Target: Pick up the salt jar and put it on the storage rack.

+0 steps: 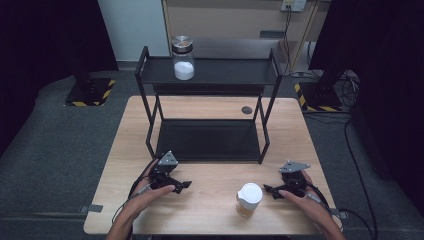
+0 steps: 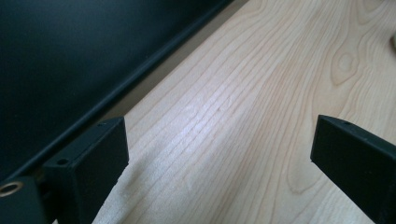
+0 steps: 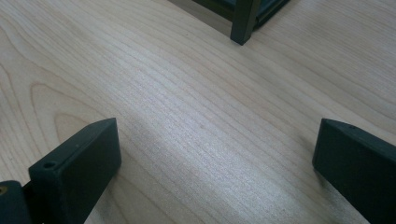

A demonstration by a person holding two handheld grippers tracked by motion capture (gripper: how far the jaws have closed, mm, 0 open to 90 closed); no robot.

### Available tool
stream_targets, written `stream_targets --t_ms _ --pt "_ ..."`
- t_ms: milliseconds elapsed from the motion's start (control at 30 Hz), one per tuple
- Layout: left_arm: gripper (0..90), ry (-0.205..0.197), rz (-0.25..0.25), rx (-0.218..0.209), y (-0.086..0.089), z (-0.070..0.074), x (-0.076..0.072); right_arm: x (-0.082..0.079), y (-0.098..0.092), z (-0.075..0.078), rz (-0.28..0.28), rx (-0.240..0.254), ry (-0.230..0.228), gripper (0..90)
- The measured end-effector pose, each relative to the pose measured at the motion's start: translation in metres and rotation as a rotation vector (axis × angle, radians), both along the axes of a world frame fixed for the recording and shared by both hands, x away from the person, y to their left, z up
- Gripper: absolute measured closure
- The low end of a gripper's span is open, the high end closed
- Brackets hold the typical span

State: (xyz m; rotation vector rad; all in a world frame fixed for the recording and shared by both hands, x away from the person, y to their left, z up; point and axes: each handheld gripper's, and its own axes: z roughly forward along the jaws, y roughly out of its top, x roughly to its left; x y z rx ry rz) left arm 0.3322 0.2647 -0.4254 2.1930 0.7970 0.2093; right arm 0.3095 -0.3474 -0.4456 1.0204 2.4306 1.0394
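On the wooden table [image 1: 210,215], near its front edge, stands a small jar [image 1: 248,199] with a white lid and tan contents. My left gripper [image 1: 181,186] rests on the table left of it, pointing right, held by a hand. My right gripper [image 1: 269,190] lies just right of the jar, pointing at it, not touching. In the left gripper view my left gripper [image 2: 219,135] is open over bare wood beside the rack's lower shelf [image 2: 70,60]. In the right gripper view my right gripper [image 3: 217,140] is open with bare wood between its jaws.
A black two-tier rack [image 1: 210,140] stands mid-table; one of its legs [image 3: 243,21] is ahead of the right gripper. A glass jar [image 1: 183,57] with a silver lid and white contents sits on the top shelf. Dark floor surrounds the table.
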Motion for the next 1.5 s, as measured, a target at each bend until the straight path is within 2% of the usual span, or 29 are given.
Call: stream_targets --t_ms 500,700,900,1500 --pt "2.7 -0.002 -0.018 0.058 -0.007 -0.01 0.002 0.0 0.0 0.0 -0.001 0.001 0.003 1.9" --pt "1.0 -0.011 -0.026 0.054 -0.007 -0.013 0.001 0.0 0.0 0.0 -0.001 0.001 0.003 1.9" --pt "0.0 -0.065 -0.049 0.072 -0.007 -0.019 -0.007 0.0 0.0 0.0 -0.001 0.001 0.003 1.9" --pt "0.0 -0.066 -0.039 0.076 -0.009 -0.019 -0.009 -0.002 0.001 0.0 -0.006 0.002 0.001 2.0"
